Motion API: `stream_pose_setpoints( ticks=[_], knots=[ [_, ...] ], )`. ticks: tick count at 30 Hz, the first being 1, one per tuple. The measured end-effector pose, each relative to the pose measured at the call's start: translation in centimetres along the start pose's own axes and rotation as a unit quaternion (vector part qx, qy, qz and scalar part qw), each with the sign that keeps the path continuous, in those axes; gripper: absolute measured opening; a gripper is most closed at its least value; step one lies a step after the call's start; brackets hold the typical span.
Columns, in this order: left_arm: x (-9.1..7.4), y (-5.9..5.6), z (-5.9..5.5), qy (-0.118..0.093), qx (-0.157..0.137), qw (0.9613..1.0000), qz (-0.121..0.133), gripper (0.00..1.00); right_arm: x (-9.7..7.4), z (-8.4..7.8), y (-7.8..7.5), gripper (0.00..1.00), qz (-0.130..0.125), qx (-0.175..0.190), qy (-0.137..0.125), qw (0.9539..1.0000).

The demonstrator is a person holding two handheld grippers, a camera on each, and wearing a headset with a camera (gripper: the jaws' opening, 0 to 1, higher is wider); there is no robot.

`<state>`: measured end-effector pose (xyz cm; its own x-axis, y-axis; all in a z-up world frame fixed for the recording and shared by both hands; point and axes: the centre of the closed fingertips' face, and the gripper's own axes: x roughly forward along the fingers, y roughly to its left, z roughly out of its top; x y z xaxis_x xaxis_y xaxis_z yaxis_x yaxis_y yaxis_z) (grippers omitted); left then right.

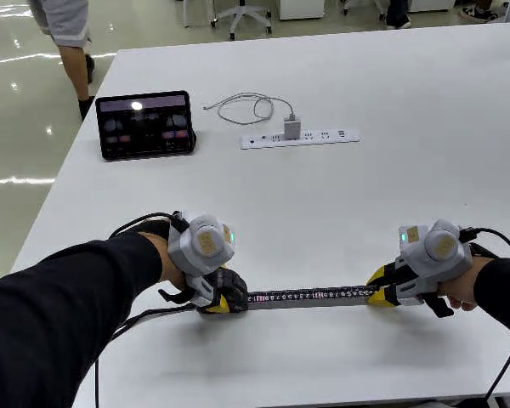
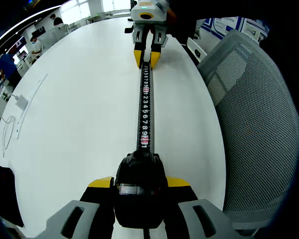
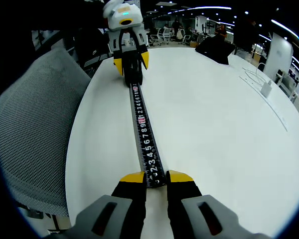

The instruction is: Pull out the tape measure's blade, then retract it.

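1. Both pairs of yellow-tipped fingers [image 3: 133, 178] are closed on something. The left gripper [image 2: 139, 181] clasps the black tape measure case [image 2: 139, 196] by its sides.
2. The right gripper [image 3: 157, 177] stands nearly closed around the blade [image 3: 141, 124] tip, apparently pinching it; contact is unclear.
3. The blade lies flat and extended on the white table [image 1: 323, 204], between the 2 grippers.
4. A tablet [image 1: 144, 124] and a power strip [image 1: 299, 137] lie well apart at the far side.
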<state>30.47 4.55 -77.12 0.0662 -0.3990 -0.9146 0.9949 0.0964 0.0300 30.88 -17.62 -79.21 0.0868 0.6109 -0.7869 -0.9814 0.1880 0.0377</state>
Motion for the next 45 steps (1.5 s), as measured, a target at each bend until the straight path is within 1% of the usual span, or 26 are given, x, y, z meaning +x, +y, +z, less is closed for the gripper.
stream_pose_setpoints(
  ticks=[13, 22, 24, 27, 38, 40, 42, 43, 45],
  knots=[
    [0.05, 0.06, 0.0, 0.0, -0.001, 1.0, 0.001, 0.33, -0.47, -0.77, -0.24, 0.11, -0.003, 0.007, 0.004, 1.0],
    [0.07, 0.06, 0.01, 0.001, 0.0, 1.0, 0.001, 0.33, -0.59, -0.67, -0.13, 0.11, -0.003, 0.012, 0.004, 0.9999],
    [0.07, 0.04, 0.03, 0.001, 0.0, 1.0, 0.001, 0.33, -0.6, -0.67, -0.08, 0.11, -0.002, 0.003, 0.008, 1.0],
    [0.09, 0.03, 0.02, 0.001, 0.001, 1.0, 0.001, 0.33, -0.59, -0.7, -0.14, 0.11, -0.001, 0.001, 0.012, 0.9999],
    [0.1, 0.07, -0.01, 0.002, 0.002, 1.0, 0.001, 0.33, -0.58, -0.8, -0.36, 0.11, -0.003, 0.004, 0.014, 0.9999],
    [0.12, 0.02, -0.01, 0.004, 0.004, 1.0, 0.001, 0.33, -0.56, -0.79, -0.38, 0.11, -0.003, 0.011, 0.012, 0.9999],
    [0.13, 0.03, -0.02, 0.004, 0.004, 1.0, 0.001, 0.33, -0.53, -0.73, -0.31, 0.11, -0.004, 0.01, 0.012, 0.9999],
    [0.13, 0.03, -0.01, 0.003, 0.003, 1.0, 0.001, 0.33, -0.51, -0.69, -0.29, 0.11, -0.003, 0.012, 0.015, 0.9998],
    [0.12, 0.01, 0.01, 0.003, 0.004, 1.0, 0.001, 0.33, -0.5, -0.71, -0.25, 0.11, -0.001, 0.005, 0.024, 0.9997]
  ],
)
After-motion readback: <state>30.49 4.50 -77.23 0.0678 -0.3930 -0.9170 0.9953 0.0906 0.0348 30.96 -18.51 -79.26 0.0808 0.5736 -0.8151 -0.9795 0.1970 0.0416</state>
